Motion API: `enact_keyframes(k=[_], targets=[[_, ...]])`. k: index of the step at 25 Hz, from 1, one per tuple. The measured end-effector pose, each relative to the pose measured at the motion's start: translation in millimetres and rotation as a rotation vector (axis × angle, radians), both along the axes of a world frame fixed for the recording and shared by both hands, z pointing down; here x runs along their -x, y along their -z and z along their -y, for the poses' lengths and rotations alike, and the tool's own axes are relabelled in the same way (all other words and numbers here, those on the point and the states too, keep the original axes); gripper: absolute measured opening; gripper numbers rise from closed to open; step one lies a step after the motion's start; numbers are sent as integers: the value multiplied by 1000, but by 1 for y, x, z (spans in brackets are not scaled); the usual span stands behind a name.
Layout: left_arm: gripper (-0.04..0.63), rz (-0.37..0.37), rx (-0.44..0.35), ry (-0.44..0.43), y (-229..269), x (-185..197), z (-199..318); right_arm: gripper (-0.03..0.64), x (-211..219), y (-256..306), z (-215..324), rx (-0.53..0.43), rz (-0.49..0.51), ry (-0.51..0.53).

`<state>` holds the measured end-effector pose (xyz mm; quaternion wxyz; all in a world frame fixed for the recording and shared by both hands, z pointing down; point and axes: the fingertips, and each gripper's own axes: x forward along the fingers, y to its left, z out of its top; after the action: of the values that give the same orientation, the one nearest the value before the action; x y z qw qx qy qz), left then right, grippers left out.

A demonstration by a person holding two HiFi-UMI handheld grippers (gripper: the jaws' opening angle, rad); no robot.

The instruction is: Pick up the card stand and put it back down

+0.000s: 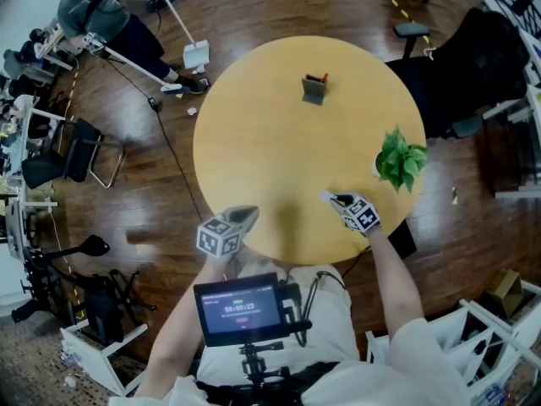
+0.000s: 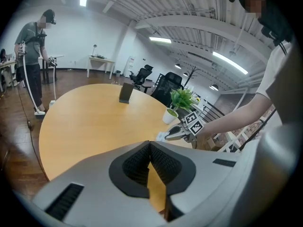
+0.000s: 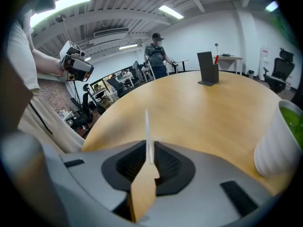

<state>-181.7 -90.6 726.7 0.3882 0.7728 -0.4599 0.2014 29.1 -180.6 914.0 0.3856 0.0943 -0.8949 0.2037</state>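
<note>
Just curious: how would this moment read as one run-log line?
left gripper: shut, empty | right gripper: open, thin white card between jaws | card stand: standing far across table

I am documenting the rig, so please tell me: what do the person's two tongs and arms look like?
The left tongs and right tongs are grey with black ribbed pads. Each carries a cube of black-and-white square markers. The arms come out of white short sleeves.

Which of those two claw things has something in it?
The right gripper: a thin white card stands edge-on between its jaws. The left gripper has its jaws together, with nothing between them.
</note>
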Motion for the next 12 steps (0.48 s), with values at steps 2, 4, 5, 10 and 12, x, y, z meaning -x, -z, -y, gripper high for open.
enact_keyframes(k=[2,4,5,10,12], targets=[[0,-1,-6,6,2,0,0,150,-1,0,3,4,-4,-39],[0,-4,-14,9,6,-3,0,200,-5,5,6,-2,9,-88],[0,-4,-17,9,9,-4,0,213,-7,11,7,-11,22,-115],[0,-13,-33,14,15,-18,-1,227,-23,53,14,-62,126,-243],[0,-11,-39,12,16,-23,-1,226,-30,74,14,-82,182,-285]])
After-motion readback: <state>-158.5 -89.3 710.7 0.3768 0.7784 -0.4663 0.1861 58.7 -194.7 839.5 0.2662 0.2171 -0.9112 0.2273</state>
